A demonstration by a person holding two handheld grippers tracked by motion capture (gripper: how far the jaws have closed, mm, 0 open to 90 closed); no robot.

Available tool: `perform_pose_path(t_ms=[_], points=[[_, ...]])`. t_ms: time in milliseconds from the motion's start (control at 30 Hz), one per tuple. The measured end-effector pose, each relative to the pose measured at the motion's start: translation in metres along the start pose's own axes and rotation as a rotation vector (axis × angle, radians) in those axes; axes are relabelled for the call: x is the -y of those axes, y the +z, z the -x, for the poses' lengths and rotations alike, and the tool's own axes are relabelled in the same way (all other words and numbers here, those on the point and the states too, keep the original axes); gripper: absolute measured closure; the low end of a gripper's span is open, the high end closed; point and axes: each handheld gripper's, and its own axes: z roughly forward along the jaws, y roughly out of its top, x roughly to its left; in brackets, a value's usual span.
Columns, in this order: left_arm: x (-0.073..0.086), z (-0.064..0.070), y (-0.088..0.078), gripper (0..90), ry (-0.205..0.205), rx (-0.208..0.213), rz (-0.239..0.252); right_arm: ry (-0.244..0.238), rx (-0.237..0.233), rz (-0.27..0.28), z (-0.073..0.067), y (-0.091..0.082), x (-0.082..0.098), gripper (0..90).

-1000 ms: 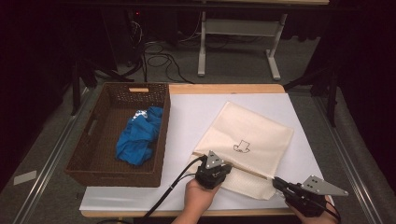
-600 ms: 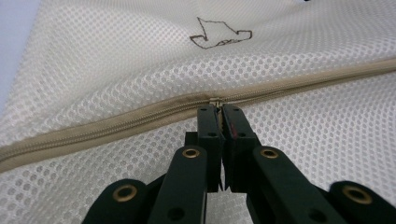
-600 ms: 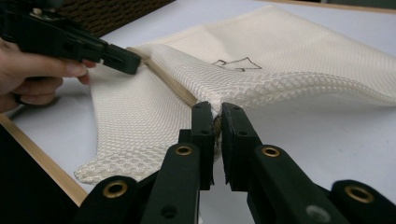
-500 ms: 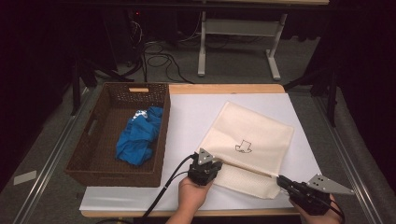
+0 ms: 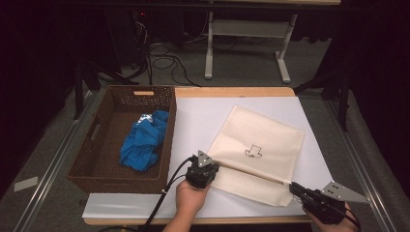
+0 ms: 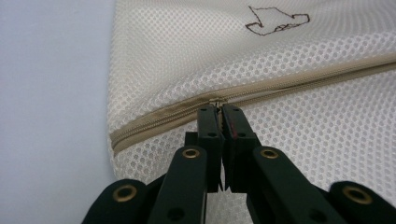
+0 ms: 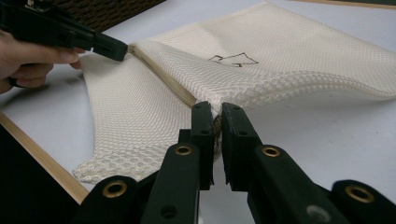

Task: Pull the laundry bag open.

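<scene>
- Since a second ago, our left gripper (image 5: 209,166) has slid along the zipper (image 6: 299,77) toward nine o'clock in the high view, from partway along it to near the bag's left corner; our right gripper (image 5: 294,187) has kept its place.
- Nearest us, at five o'clock in the high view, the right gripper's jaws are clenched on the near end of the zipper seam, at the corner of the cream mesh laundry bag (image 5: 263,140). In the right gripper view (image 7: 216,116) the mesh bunches between the black jaws. We judge this hold is an anchor, so the bag stays taut and does not drag.
- At six o'clock our left hand (image 5: 189,198) carries the left gripper, jaws pinched tight on the small metal zipper pull (image 6: 217,101), seen in the left gripper view just at the jaw tips. The right gripper view shows that gripper (image 7: 114,49) at the far end of the seam, at ten o'clock.
- The zipper runs between the two grippers as a straight diagonal line, which suits a pull along the track.
- The bag lies flat on the white table cover (image 5: 203,116) at the centre, its embroidered outline (image 5: 252,152) facing up; it is touching neither basket nor table edge.
- Farther off, at nine o'clock, a dark wicker basket (image 5: 96,145) holds a crumpled blue garment (image 5: 142,142), unchanged from before.
- Whether the zipper is opening or closing, we cannot tell.
</scene>
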Motion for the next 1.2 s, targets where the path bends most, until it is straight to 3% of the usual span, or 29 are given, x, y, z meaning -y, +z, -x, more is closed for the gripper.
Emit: perform_pose_path(t_ms=[100,133,267,400,567,767,867,1067,1200], points=[[0.001,-0.010,-0.004,87.0,-0.022,-0.002,0.003,-0.004,0.005,0.008,0.001,-0.001,0.000,85.3],[0.001,-0.010,-0.005,87.0,-0.010,-0.035,-0.007,0.004,0.000,0.012,0.003,-0.002,0.000,85.3],[0.002,-0.020,-0.010,87.0,-0.033,-0.054,-0.022,0.020,0.017,0.019,0.008,-0.006,0.001,85.3],[0.002,-0.021,-0.013,87.0,0.001,-0.091,-0.042,0.025,0.016,0.018,0.011,-0.006,0.002,85.3],[0.002,-0.023,-0.012,86.9,0.005,-0.111,-0.054,0.013,0.011,0.008,0.007,-0.004,0.002,85.3],[0.003,-0.019,-0.012,86.6,0.072,-0.081,-0.066,0.038,0.015,-0.028,0.014,-0.003,0.007,85.1],[0.003,-0.016,-0.012,85.8,0.123,-0.100,-0.063,0.052,0.018,-0.054,0.017,-0.001,0.009,84.8],[0.010,-0.021,-0.009,83.8,0.065,-0.089,-0.042,0.049,0.015,-0.134,0.017,0.009,0.016,84.0],[0.012,-0.022,-0.010,78.0,0.057,-0.091,-0.028,0.057,0.014,-0.187,0.016,0.016,0.020,83.1]])
